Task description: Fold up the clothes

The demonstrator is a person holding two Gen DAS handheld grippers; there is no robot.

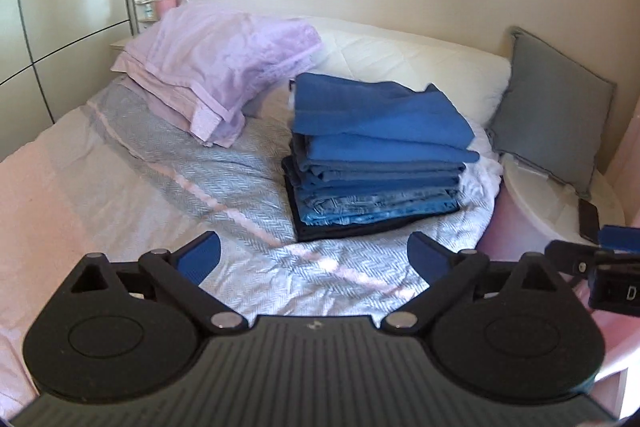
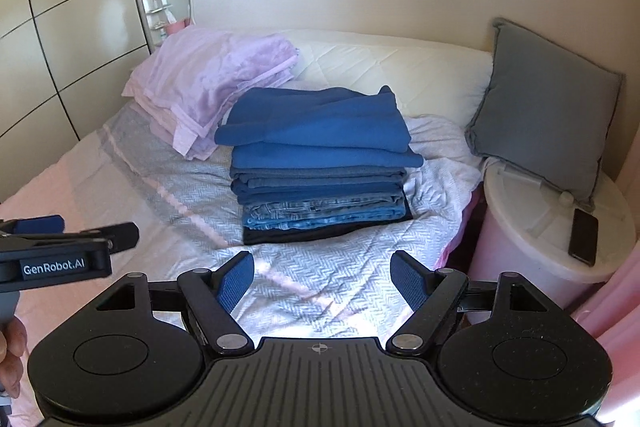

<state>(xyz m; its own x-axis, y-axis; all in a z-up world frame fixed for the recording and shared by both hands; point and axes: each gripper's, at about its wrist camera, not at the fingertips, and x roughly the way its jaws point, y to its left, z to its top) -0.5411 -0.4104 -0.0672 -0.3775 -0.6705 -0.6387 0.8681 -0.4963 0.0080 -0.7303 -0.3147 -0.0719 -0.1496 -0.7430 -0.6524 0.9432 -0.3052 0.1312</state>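
Left wrist view: left tool (image 1: 314, 255) spread wide, nothing between blue pads, hovering over grey-and-pink herringbone bedspread (image 1: 224, 187). Neat stack of folded blue clothes and jeans (image 1: 376, 155) sits mid-bed, beside lilac folded bedding pile (image 1: 208, 75).

Right wrist view: right tool (image 2: 322, 277) released, empty, above bedspread (image 2: 320, 267). Folded stack (image 2: 320, 163) ahead; grey square cushion (image 2: 544, 115) on white round bin (image 2: 532, 255).

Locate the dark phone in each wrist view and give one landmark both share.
Left wrist: phone at far right edge, on the white bin lid.
Right wrist: phone at right, on the same lid.
Shared landmark: grey cushion behind the bin.
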